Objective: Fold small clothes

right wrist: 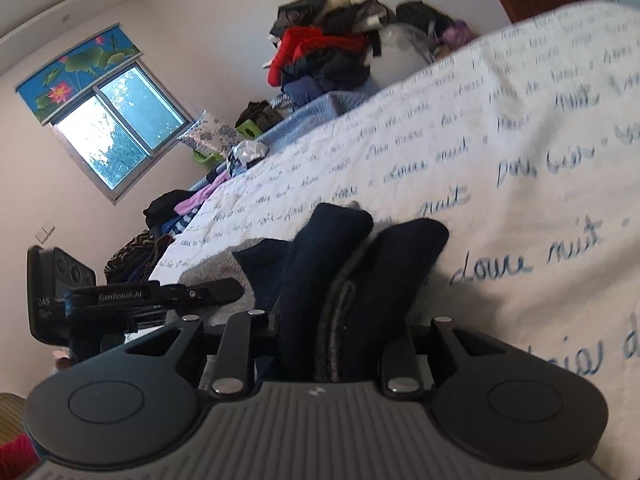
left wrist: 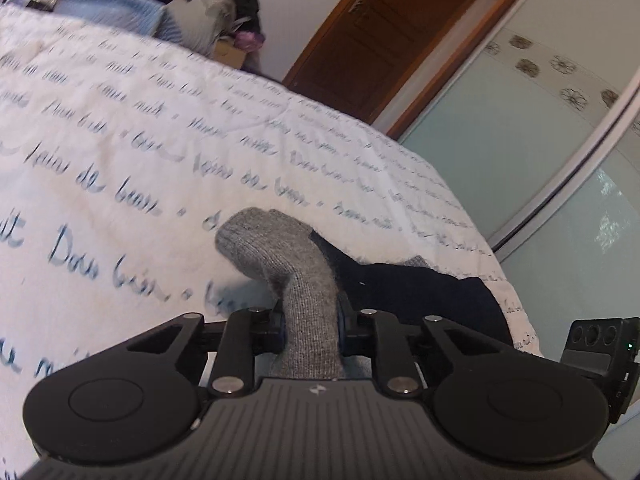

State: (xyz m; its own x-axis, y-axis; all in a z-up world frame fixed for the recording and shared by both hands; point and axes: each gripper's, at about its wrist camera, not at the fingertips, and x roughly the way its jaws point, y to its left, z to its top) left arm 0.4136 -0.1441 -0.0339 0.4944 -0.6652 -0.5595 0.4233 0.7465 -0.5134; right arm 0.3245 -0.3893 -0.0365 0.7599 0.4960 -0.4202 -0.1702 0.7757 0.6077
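Slippage is the risk I see: the left gripper (left wrist: 310, 334) pinches the sock's (left wrist: 280, 256) grey toe, the right gripper (right wrist: 332, 336) clamps its bunched navy cuff above the bed (left wrist: 120, 140), and uneven pulling could tug either end free.

Soft daylight is let in through the window (right wrist: 120, 136), which is blown out to glare. The printed bedspread (left wrist: 120, 152) is smeared by motion blur. Straight edges are bowed by fisheye distortion, and corners are darkened.
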